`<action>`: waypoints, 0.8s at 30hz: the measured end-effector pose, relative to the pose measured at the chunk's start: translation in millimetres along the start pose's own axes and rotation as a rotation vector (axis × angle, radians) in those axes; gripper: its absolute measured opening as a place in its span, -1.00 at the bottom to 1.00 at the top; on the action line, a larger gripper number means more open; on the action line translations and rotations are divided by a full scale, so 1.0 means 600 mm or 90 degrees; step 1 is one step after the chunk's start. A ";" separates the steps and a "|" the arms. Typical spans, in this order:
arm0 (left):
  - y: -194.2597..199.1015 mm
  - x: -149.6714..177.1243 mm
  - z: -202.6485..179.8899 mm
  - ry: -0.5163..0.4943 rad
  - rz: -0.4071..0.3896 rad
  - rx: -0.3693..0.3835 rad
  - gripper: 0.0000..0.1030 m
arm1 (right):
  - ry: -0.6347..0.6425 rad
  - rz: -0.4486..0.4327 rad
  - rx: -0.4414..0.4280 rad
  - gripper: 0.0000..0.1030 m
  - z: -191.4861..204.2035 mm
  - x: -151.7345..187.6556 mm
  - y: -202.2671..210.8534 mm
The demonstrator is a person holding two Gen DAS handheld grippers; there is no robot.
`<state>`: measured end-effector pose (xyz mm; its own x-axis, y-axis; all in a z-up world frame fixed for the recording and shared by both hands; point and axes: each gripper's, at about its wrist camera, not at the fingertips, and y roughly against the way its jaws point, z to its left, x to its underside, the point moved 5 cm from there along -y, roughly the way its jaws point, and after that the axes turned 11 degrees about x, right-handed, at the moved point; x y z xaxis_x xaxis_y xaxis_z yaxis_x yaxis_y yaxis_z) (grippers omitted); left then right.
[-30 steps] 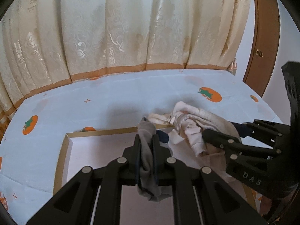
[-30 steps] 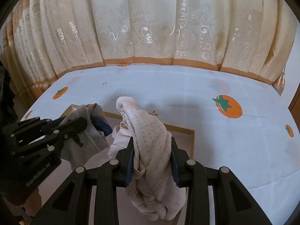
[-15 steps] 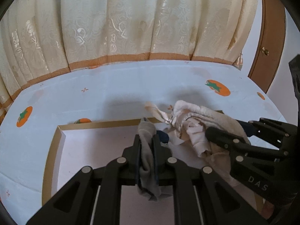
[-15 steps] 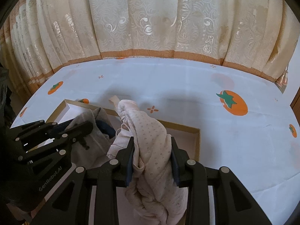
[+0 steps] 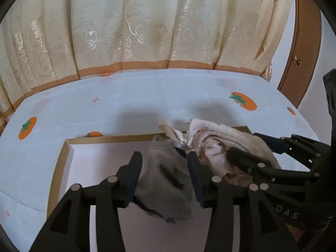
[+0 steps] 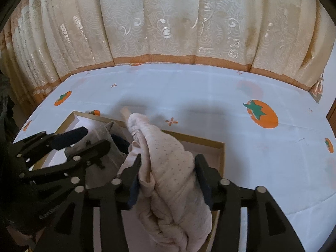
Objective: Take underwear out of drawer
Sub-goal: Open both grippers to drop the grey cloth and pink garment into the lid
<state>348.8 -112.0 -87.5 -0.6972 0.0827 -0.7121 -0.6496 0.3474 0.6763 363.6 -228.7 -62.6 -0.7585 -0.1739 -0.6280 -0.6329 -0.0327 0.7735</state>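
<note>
- In the left wrist view, the left gripper (image 5: 163, 163) has its fingers spread wide, with the grey underwear (image 5: 166, 180) hanging loose between them; the cloth is blurred, and I cannot tell if it touches either pad.
- That same view shows the right gripper (image 5: 250, 149) from the side at the right, its fingers against the pink underwear (image 5: 220, 147), which bunches just right of the grey piece.
- The right wrist view shows what the other hides: the right gripper (image 6: 168, 168) has its fingers parted with the pink dotted garment (image 6: 168, 168) filling the gap and draping down toward the camera; both pads appear to touch it, though a firm pinch cannot be told.
- There the left gripper (image 6: 84, 138) shows at the left, fingers apart around the grey cloth (image 6: 105, 145).
- Both garments hang over the drawer (image 5: 65, 163), a shallow tray with gold edges and a white floor.
- The drawer rests on a pale sheet (image 6: 210, 96) printed with orange fruit.
- Cream curtains (image 5: 147, 27) hang at the far side, and a wooden door (image 5: 302, 48) shows only in the left wrist view.
</note>
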 end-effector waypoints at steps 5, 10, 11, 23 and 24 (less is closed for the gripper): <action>0.015 0.002 -0.005 -0.008 -0.007 -0.001 -0.04 | 0.000 -0.009 0.008 0.08 -0.003 0.002 0.010; 0.035 0.003 -0.013 -0.014 -0.018 0.004 0.04 | -0.004 -0.016 0.013 0.10 -0.005 0.008 0.027; 0.039 0.004 -0.014 -0.015 -0.019 0.006 0.04 | -0.005 -0.018 0.014 0.10 -0.007 0.009 0.031; 0.106 0.025 -0.032 -0.019 -0.038 0.030 0.12 | -0.015 -0.052 0.002 0.11 -0.011 0.037 0.113; 0.113 0.028 -0.034 -0.019 -0.039 0.034 0.12 | -0.014 -0.056 0.000 0.12 -0.010 0.041 0.121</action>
<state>287.1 -106.3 -49.6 -0.6470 0.0879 -0.7574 -0.6729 0.4015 0.6214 300.1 -241.4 -21.2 -0.7029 -0.1486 -0.6956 -0.6977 -0.0468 0.7149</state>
